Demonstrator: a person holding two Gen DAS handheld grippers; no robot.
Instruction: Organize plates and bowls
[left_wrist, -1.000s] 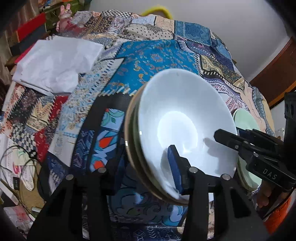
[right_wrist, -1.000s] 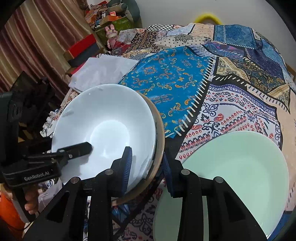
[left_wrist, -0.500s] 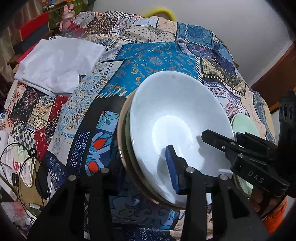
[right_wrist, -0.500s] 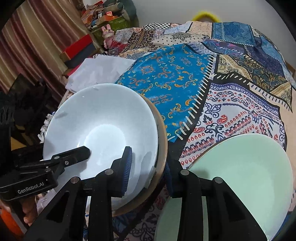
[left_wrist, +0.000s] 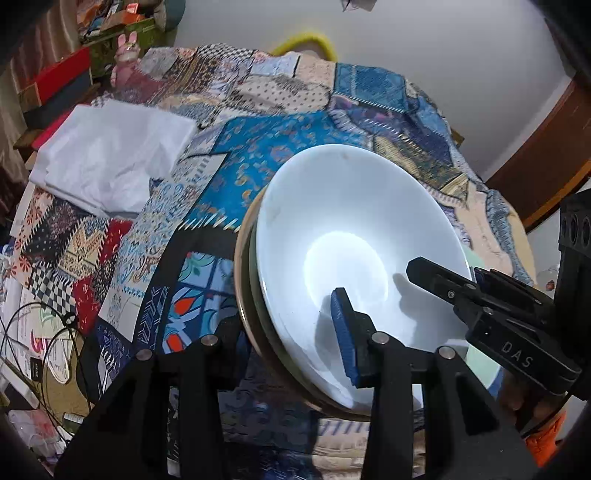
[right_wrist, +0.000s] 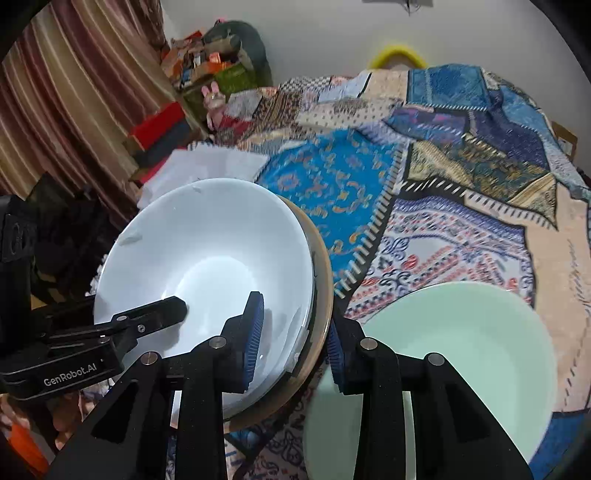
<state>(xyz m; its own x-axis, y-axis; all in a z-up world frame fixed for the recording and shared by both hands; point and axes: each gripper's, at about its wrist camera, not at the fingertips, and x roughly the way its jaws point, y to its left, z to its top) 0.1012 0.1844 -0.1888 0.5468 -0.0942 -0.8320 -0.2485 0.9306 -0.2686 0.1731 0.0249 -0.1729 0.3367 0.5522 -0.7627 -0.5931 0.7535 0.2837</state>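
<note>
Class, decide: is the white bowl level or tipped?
Tipped. The white bowl leans on edge, held in a stack by the left claw and right claw.

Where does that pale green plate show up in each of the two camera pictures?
Left wrist view: only a sliver of the pale green plate at lower right, behind the white bowl.
Right wrist view: the plate fills the lower right.
Shared landmark: the white bowl.

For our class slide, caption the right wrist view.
Both grippers, right gripper and left gripper, clamp a stack of bowls beside a green bowl.
</note>
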